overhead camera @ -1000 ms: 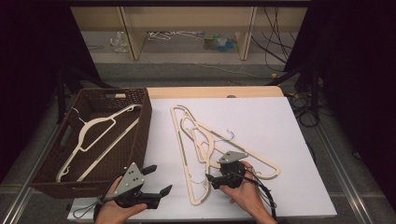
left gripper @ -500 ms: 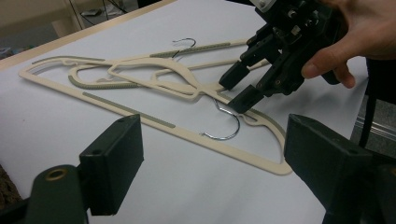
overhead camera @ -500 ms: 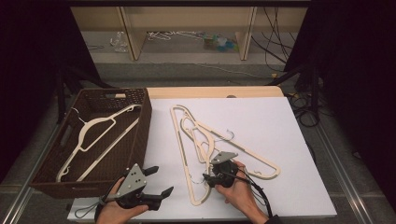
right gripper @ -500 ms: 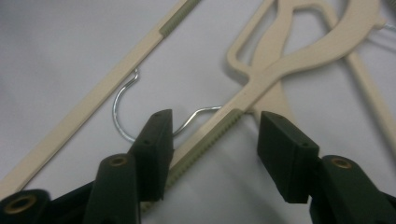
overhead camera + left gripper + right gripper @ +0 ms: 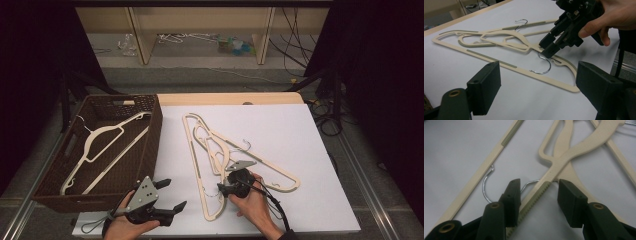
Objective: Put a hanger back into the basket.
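Several cream plastic hangers (image 5: 220,150) with metal hooks lie overlapped on the white table (image 5: 300,130). My right gripper (image 5: 223,189) points down onto their near end. In the right gripper view its jaws (image 5: 539,185) straddle one hanger's ribbed arm (image 5: 554,168). They have just been closing. The left pad is close to the arm and a gap still shows at the right pad. A wire hook (image 5: 486,185) curls beside the left pad. My left gripper (image 5: 172,194) rests at the front left, open, with nothing between its jaws. In the left gripper view the right gripper (image 5: 548,47) shows over the hangers.
A dark wicker basket (image 5: 150,135) stands at the table's left with one cream hanger (image 5: 107,134) lying in it. Cables trail from the right gripper (image 5: 272,205) toward the front edge. A wooden shelf unit (image 5: 200,30) stands beyond the table.
The right gripper has edged slightly left onto the hangers' near end, and its jaws have narrowed around a hanger arm. The left gripper has stayed where it was.
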